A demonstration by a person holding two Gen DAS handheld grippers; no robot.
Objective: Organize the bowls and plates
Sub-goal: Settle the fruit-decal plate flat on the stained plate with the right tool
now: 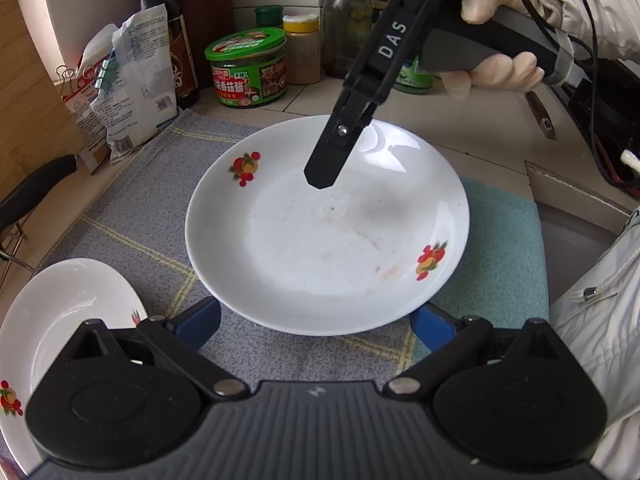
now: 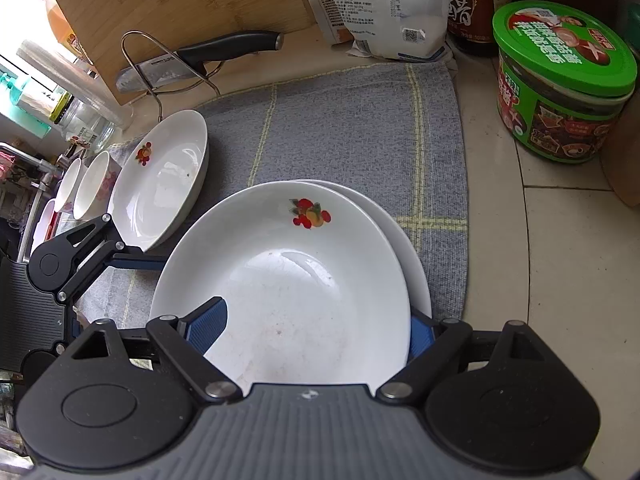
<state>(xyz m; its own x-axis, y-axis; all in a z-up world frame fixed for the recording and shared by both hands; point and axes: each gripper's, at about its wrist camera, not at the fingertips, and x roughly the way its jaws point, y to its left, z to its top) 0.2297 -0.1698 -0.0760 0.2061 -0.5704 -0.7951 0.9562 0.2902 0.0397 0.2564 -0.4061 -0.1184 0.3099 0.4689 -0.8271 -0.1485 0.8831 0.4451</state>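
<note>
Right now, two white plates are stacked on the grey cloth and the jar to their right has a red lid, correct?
Not quite: the jar has a green lid, not a red one. The right wrist view shows it clearly. The rest holds: the two white plates are stacked on the grey cloth, left of the jar.

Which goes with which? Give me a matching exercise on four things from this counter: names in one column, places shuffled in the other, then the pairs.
Things
1. knife
2. green-lidded jar
3. top fruit-print plate
4. bamboo board

Places
A. stacked on another plate
B. standing behind the rack
C. resting in a wire rack
D. on bare counter, off the grey cloth

Pairs: 1-C, 2-D, 3-A, 4-B
</note>
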